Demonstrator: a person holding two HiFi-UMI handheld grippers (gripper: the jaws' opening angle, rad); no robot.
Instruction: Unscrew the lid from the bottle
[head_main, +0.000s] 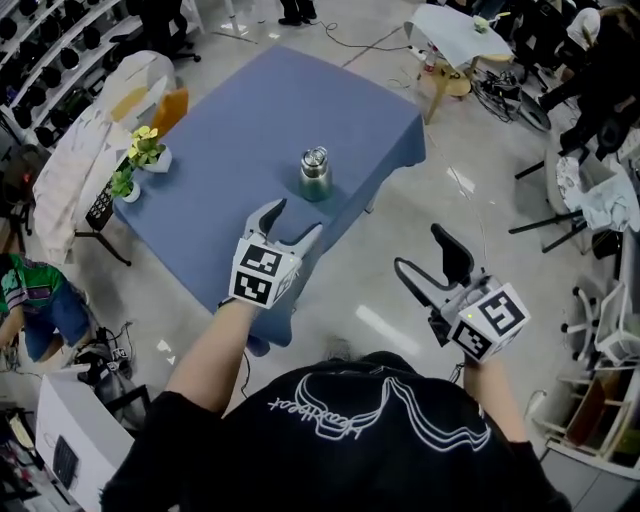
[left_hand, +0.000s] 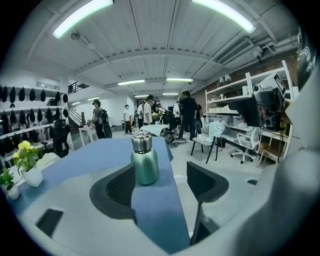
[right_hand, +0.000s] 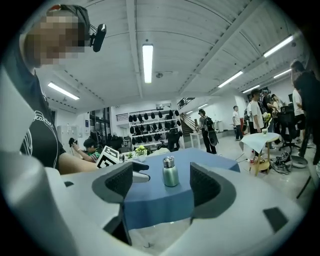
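Note:
A small green metal bottle (head_main: 315, 177) with a silver screw lid (head_main: 315, 158) stands upright on the blue-clothed table (head_main: 250, 110), near its right front edge. My left gripper (head_main: 296, 218) hovers over the table's near corner, a short way in front of the bottle, open and empty. In the left gripper view the bottle (left_hand: 145, 165) stands beyond the spread jaws, slightly left of centre. My right gripper (head_main: 418, 248) hangs over the floor to the right of the table, open and empty. In the right gripper view the bottle (right_hand: 170, 175) is farther off, between the jaws' line of sight.
Two small potted plants (head_main: 145, 150) sit at the table's left edge. A chair draped in white cloth (head_main: 90, 150) stands left of the table. A round table with a white cover (head_main: 455, 35) is at the back right. Several people stand far off (left_hand: 187, 115).

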